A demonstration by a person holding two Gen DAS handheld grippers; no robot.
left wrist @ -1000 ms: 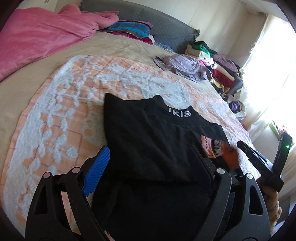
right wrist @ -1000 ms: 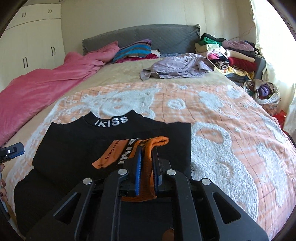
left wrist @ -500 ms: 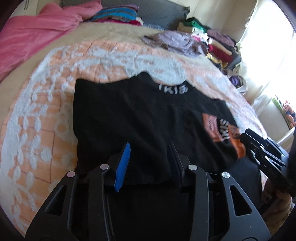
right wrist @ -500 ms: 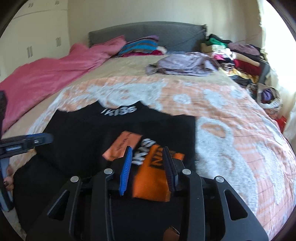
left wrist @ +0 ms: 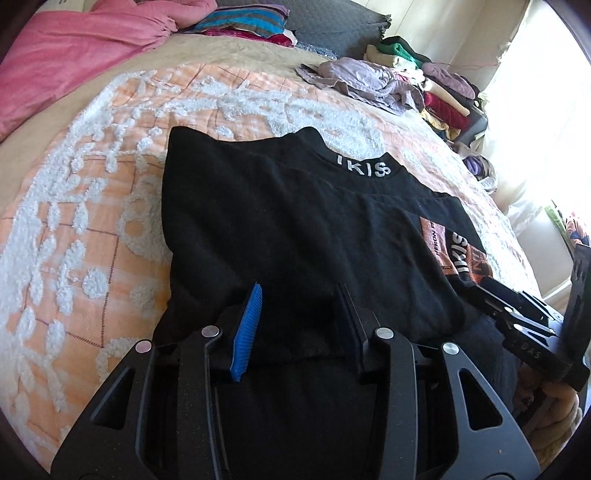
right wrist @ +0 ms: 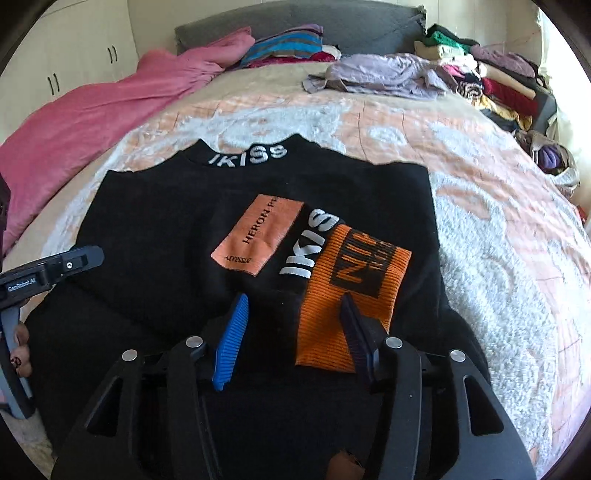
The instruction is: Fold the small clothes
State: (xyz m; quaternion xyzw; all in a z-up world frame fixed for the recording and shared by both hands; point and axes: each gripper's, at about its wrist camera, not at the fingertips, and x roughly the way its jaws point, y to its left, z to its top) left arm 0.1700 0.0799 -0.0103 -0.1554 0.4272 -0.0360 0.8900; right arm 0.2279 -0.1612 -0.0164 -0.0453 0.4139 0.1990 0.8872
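Note:
A black top (left wrist: 295,229) with a white-lettered collar lies flat on the bed, both sleeves folded in over its body. It also shows in the right wrist view (right wrist: 177,236), where the folded sleeve carries an orange cuff (right wrist: 351,288) and an orange patch (right wrist: 258,236). My left gripper (left wrist: 299,299) is open and empty over the top's near left part. My right gripper (right wrist: 295,306) is open and empty just above the orange cuff, near the top's lower right.
The top rests on an orange and white tufted bedspread (left wrist: 92,206). A pink blanket (right wrist: 92,122) lies at the far left. A crumpled lilac garment (right wrist: 384,74) and a pile of clothes (right wrist: 491,70) sit at the far right, by the grey headboard (right wrist: 295,18).
My right gripper has opened and let go of the orange cuff, which now lies flat on the top. My left gripper has narrowed somewhat and moved in over the top.

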